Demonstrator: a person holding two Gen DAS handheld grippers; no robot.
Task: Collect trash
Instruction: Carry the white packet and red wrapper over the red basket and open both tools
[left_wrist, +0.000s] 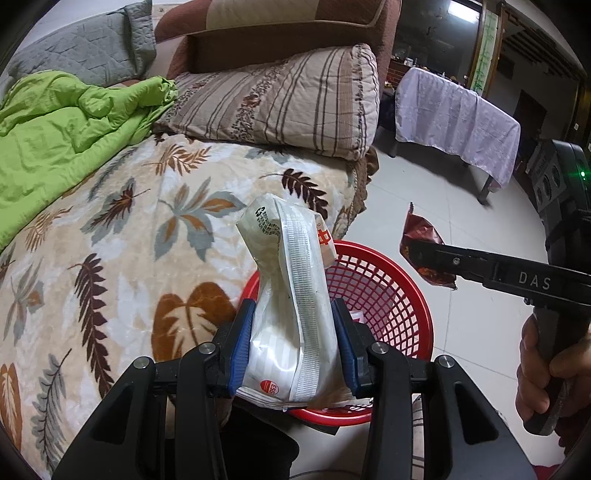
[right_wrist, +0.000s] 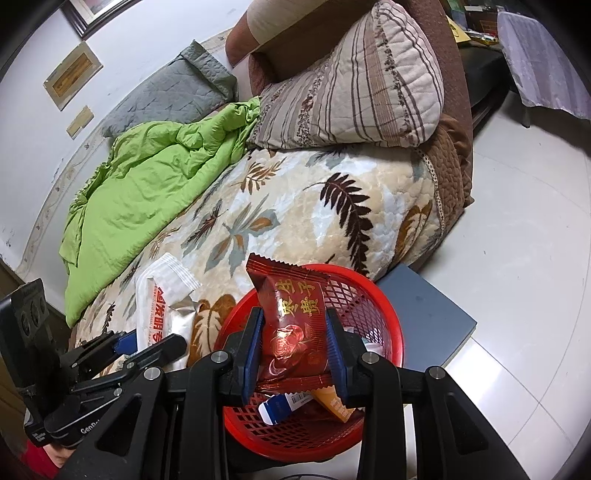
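Observation:
My left gripper is shut on a white snack wrapper and holds it upright over the near rim of the red mesh basket. My right gripper is shut on a dark red snack wrapper and holds it over the same basket. In the left wrist view the right gripper comes in from the right with the red wrapper above the floor beside the basket. In the right wrist view the left gripper shows at the lower left with the white wrapper. Some wrappers lie in the basket.
The basket stands on a grey stool against the bed, which has a leaf-patterned blanket. A green quilt, a striped pillow and a grey pillow lie on the bed. A cloth-covered table stands across the tiled floor.

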